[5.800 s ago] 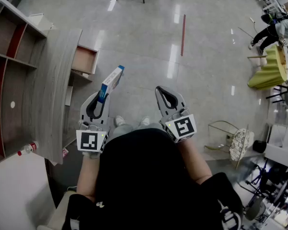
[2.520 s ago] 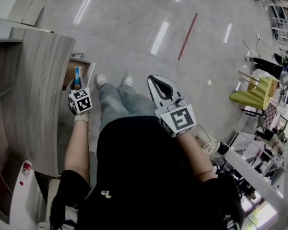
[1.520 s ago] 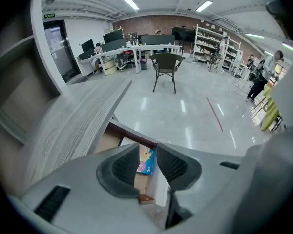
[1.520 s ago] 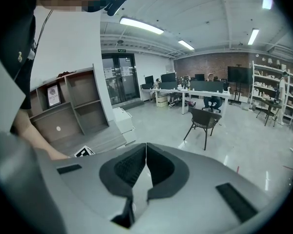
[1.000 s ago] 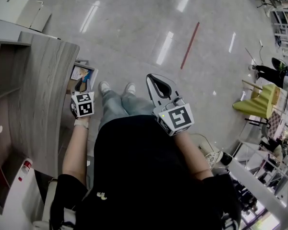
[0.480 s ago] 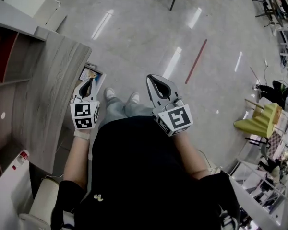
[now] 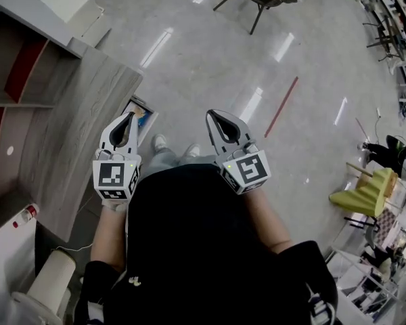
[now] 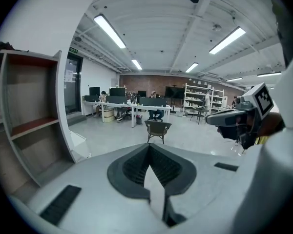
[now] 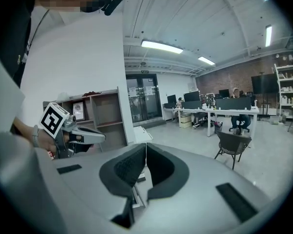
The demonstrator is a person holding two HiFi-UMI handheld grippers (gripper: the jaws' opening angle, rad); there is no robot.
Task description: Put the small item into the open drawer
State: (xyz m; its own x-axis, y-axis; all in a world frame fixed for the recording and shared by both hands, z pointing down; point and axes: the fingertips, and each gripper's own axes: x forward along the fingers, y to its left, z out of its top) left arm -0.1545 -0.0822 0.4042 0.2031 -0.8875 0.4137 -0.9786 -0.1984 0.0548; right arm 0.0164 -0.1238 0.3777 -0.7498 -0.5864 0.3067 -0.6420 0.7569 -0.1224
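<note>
The right tool (image 9: 146, 145) has its jaws together, empty, a chair (image 9: 233, 145) beyond.

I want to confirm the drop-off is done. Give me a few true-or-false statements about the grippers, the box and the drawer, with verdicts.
1. The left gripper holds the box. False: its jaws are shut on nothing, and the box lies in the drawer.
2. The right gripper is shut and empty. True.
3. The drawer is open. True.
4. The right gripper reaches into the drawer. False: it is held over the floor in front of the person, apart from the drawer.
</note>
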